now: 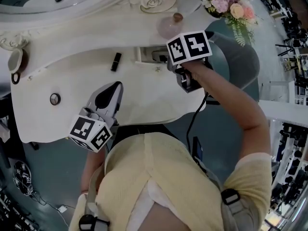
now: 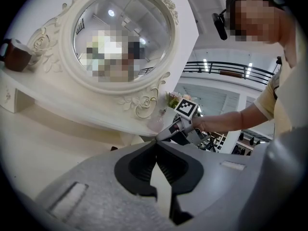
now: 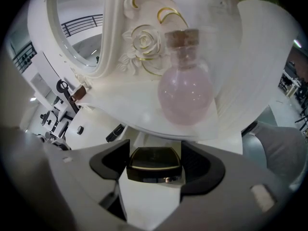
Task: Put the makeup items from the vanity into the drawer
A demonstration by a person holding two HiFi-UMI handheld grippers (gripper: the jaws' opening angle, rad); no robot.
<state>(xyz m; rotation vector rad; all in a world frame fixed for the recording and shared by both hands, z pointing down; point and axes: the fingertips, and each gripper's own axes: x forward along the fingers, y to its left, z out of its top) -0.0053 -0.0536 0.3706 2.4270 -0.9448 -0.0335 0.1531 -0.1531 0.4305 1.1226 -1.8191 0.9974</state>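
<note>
My right gripper [image 1: 163, 57] is shut on a dark square compact [image 3: 154, 166] and holds it at the small open drawer [image 1: 144, 53] under the vanity's raised shelf. On that shelf, right above the compact, stands a round pink corked bottle [image 3: 185, 88], also seen in the head view [image 1: 171, 25]. A black lipstick [image 1: 116, 61] lies on the white vanity top [image 1: 72, 81], left of the drawer. Nearer the left edge sits a small round jar [image 1: 55, 98]. My left gripper [image 1: 117, 85] hovers over the vanity's front part, shut and empty [image 2: 156, 144].
The oval mirror [image 2: 122, 32] with its carved frame rises behind the shelf. A brown cup [image 1: 17, 61] sits at the far left and a flower bouquet [image 1: 226, 1] at the far right. A grey chair [image 1: 238, 57] stands under my right arm.
</note>
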